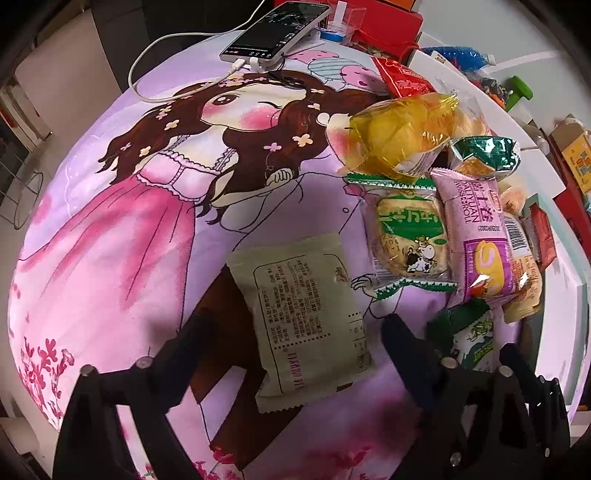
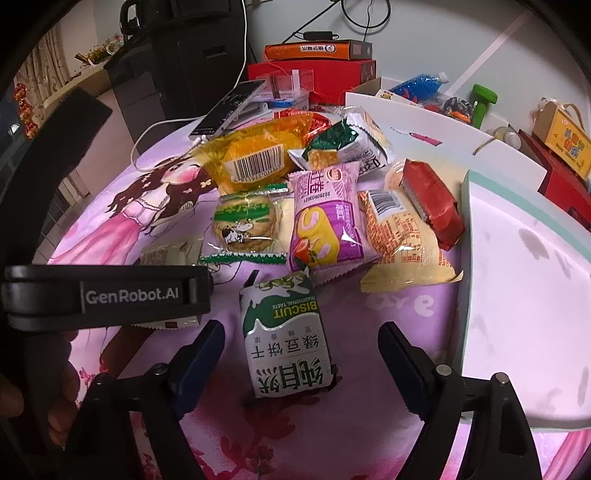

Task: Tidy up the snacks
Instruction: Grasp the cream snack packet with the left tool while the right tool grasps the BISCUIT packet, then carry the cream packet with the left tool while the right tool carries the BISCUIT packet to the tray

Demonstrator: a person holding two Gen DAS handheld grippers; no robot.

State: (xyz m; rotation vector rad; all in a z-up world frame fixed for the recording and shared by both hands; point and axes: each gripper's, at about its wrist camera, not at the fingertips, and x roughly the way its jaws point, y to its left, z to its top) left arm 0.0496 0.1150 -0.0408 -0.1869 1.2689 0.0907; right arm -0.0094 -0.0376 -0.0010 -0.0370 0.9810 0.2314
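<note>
An olive-green flat packet (image 1: 303, 317) lies on the pink cartoon cloth (image 1: 129, 229) between the fingers of my left gripper (image 1: 297, 332), which is open with a gap on both sides. My right gripper (image 2: 301, 339) is open around a green-and-white biscuit packet (image 2: 286, 332) lying lengthwise, its pads clear of it. Beyond it is a pile of snacks: a yellow bag (image 2: 255, 155), a cow-print biscuit (image 2: 245, 221), a pink Swiss roll (image 2: 325, 221) and a red pack (image 2: 432, 203). In the right wrist view the left gripper's body (image 2: 107, 295) covers part of the olive packet (image 2: 166, 254).
A phone (image 1: 273, 29) on a white cable (image 1: 147, 55) lies at the cloth's far edge. A pale tray with a teal rim (image 2: 517, 295) stands to the right of the pile. Red and orange boxes (image 2: 314, 70) and a green object (image 2: 484, 99) sit behind.
</note>
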